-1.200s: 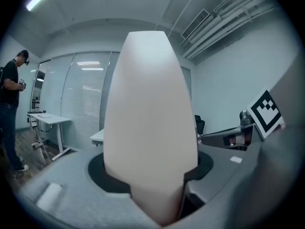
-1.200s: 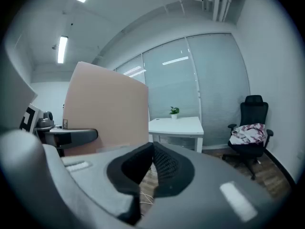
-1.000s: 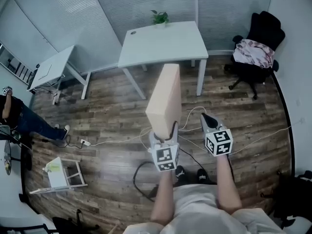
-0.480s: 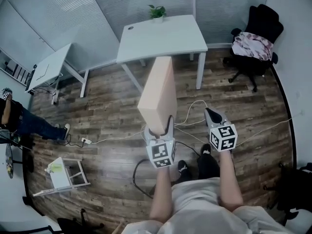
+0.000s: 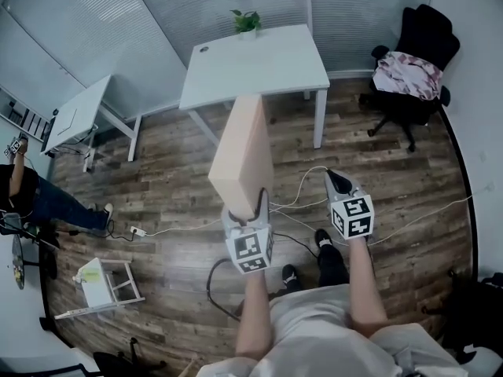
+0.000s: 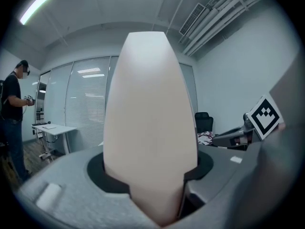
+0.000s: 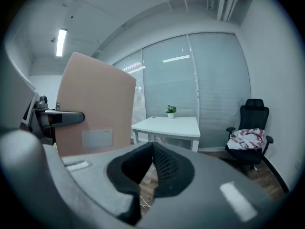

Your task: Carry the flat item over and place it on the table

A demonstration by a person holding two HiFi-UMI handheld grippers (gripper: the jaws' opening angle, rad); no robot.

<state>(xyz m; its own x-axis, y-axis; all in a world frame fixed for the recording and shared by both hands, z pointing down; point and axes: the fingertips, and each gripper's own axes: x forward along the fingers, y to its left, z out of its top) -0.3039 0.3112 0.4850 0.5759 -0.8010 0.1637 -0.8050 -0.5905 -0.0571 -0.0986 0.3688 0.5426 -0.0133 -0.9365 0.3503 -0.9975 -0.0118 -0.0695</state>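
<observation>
Underfoot, a dark wood-plank floor [image 5: 181, 179] fills the room, and a white table [image 5: 259, 61] stands at its far side against the blinds, its top bare except near the back edge. A smaller white desk [image 5: 82, 112] stands off to the left, and a black office chair [image 5: 413, 61] with a patterned cloth [image 5: 405, 77] heaped on its seat sits in the right corner. The flat item [image 5: 240, 155], a pale beige board, is in the air over the floor on the near side of the table, not resting on it; it stands on edge, with its long side reaching up and away toward the table. The left gripper [image 5: 246, 210] is clamped on the board's near lower end, and in the left gripper view the board [image 6: 150, 118] rises from between the two jaws and fills the middle of the picture. The right gripper [image 5: 333, 181] is beside it, apart from the board, with its jaws together at the tips and nothing between them [image 7: 153, 147]. A small potted plant [image 5: 246, 22] sits at the table's back edge, and thin pale cables [image 5: 306, 187] trail across the planks below the grippers.
</observation>
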